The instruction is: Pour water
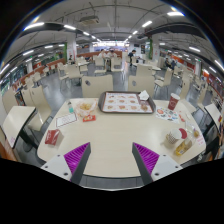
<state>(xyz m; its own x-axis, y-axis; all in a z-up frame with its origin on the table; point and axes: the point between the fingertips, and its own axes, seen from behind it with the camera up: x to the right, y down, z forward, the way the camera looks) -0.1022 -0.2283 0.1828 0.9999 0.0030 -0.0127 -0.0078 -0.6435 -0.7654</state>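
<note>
A handheld gripper [110, 160] hangs above the near edge of a pale round table [112, 132] in a large canteen, its two fingers spread wide with nothing between them; the purple pads [77, 153] on their inner faces face each other across bare tabletop. Beyond the fingers, near the middle of the table's far side, lies a dark-rimmed tray [126, 102] with small items on it too small to make out. Just right of the tray stands a red cup [172, 102], well apart from the fingers. At the right end of the table sit several small packets and containers [181, 136], their kinds unclear. To the left lie a sheet of paper [66, 119], a small red-and-white item [87, 117] and, close to the table's edge, a red packet [52, 137]. A light-coloured chair [18, 122] stands off the left side. Rows of further tables and chairs [92, 68] stretch away under strip lights [115, 42] on the ceiling.
</note>
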